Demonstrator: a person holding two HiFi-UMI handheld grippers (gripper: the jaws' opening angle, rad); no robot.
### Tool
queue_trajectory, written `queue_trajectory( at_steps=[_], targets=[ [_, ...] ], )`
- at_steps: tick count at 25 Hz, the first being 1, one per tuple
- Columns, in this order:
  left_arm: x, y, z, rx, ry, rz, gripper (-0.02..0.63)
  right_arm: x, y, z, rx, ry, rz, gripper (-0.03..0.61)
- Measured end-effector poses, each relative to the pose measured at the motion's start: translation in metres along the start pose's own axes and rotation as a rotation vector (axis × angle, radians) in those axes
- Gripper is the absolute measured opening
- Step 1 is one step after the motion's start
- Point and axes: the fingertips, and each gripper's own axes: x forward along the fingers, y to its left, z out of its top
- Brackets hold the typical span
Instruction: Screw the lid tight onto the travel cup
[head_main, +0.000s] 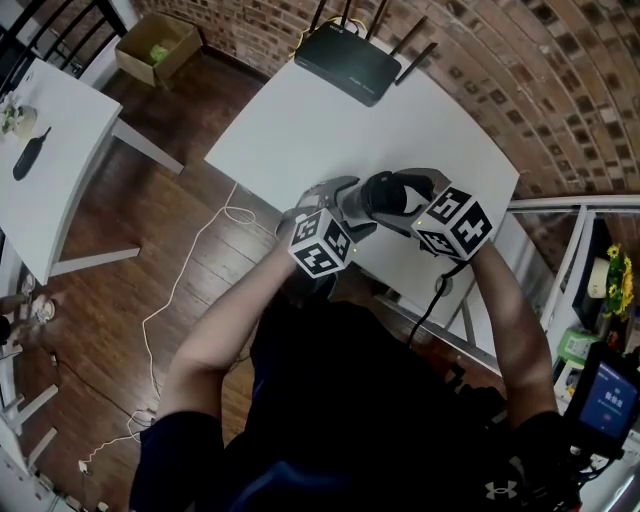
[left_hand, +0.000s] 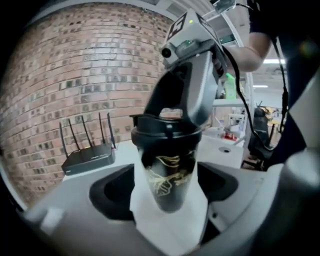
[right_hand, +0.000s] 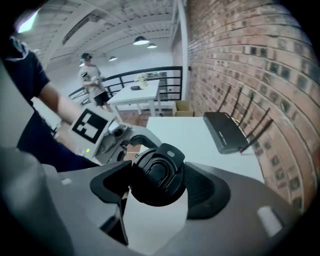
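A black travel cup (left_hand: 167, 182) with a gold pattern is clamped by its body between the jaws of my left gripper (left_hand: 167, 192). Its black lid (right_hand: 156, 176) sits on the cup's mouth, and my right gripper (right_hand: 157, 182) is shut around that lid. In the head view both grippers meet over the near edge of the white table (head_main: 300, 130). There the cup (head_main: 388, 194) lies between the left gripper (head_main: 345, 200) and the right gripper (head_main: 402, 192). The seam between lid and cup is partly hidden by the right gripper's fingers (left_hand: 197, 95).
A black router (head_main: 348, 62) with antennas stands at the table's far edge by the brick wall. A second white table (head_main: 50, 150) and a cardboard box (head_main: 155, 48) are off to the left. A white cable (head_main: 190, 290) trails over the wooden floor. A person (right_hand: 92, 80) stands far back.
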Motion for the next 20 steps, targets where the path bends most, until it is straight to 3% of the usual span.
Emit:
queue_trajectory(
  at_steps=[4, 8, 10, 14, 16, 18, 20],
  targets=[
    [0.0065, -0.0007, 0.0020, 0.082, 0.027, -0.144, 0.399, 0.0056, 0.0071, 0.0026, -0.296, 0.049, 0.147, 0.337],
    [0.0105, 0.0005, 0.0016, 0.081, 0.027, -0.131, 0.389, 0.0064, 0.0078, 0.0019, -0.381, 0.086, 0.189, 0.337],
    [0.0109, 0.0001, 0.0024, 0.065, 0.013, -0.090, 0.385, 0.0054, 0.0071, 0.0017, -0.312, 0.095, 0.135, 0.337],
    [0.0088, 0.0004, 0.0028, -0.005, -0.007, 0.041, 0.383, 0.0028, 0.0032, 0.0016, 0.024, 0.077, -0.054, 0.337],
    [0.0078, 0.0001, 0.0025, -0.056, -0.013, 0.121, 0.383, 0.0013, 0.0027, 0.0015, 0.139, 0.054, -0.132, 0.337],
    [0.0060, 0.0012, 0.0014, -0.101, -0.018, 0.187, 0.385, 0.0017, 0.0037, 0.0028, 0.172, 0.029, -0.169, 0.339],
    [0.0043, 0.0024, -0.0004, -0.114, -0.027, 0.195, 0.387, 0.0044, 0.0053, 0.0043, 0.127, 0.017, -0.142, 0.342]
  ],
)
